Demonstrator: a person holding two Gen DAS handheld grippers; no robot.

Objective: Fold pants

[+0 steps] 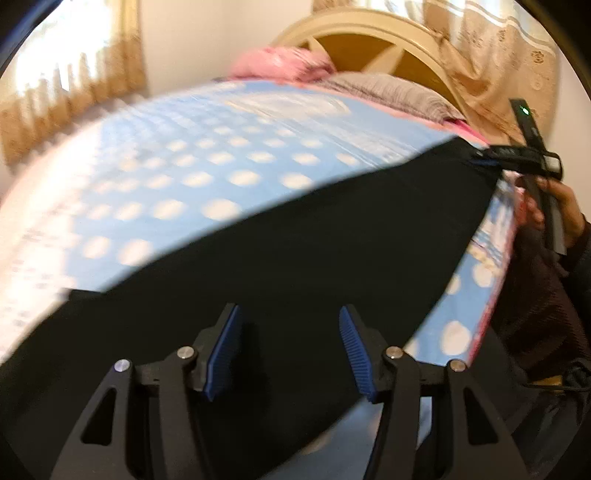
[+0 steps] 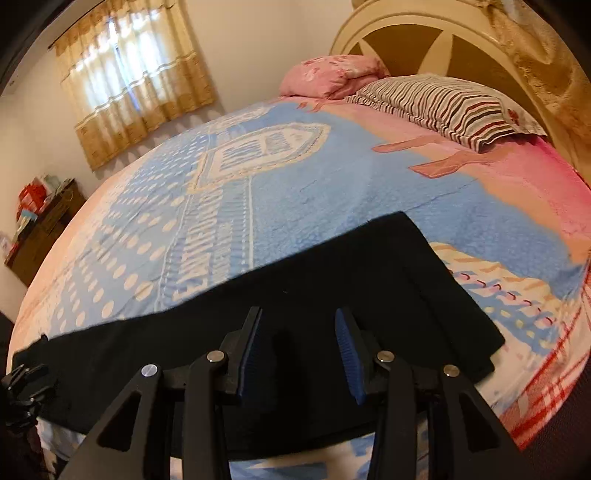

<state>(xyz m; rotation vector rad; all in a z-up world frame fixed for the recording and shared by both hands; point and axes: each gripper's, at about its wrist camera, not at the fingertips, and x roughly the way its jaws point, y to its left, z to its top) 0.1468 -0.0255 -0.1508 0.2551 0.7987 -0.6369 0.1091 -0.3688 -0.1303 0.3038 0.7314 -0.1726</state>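
Note:
Black pants [image 1: 295, 240] lie flat as a long band across the near side of a blue and pink blanket [image 1: 221, 155]. My left gripper [image 1: 289, 308] hovers over one end of them, open, with nothing between its blue pads. In the right wrist view the pants [image 2: 295, 277] end in a squared edge at the right. My right gripper [image 2: 298, 310] stands open over that end, its pads empty. The right gripper [image 1: 491, 157] also shows at the far corner of the pants, held by a hand [image 1: 565, 210]. The left gripper [image 2: 26, 380] shows at the left edge.
A striped pillow [image 2: 443, 107] and a pink pillow [image 2: 328, 74] lie at the cream headboard [image 2: 424, 33]. A curtained window [image 2: 129, 74] is behind the bed. A dark wooden cabinet [image 2: 44, 229] with bright items stands at the far left. The bed edge runs just below the pants.

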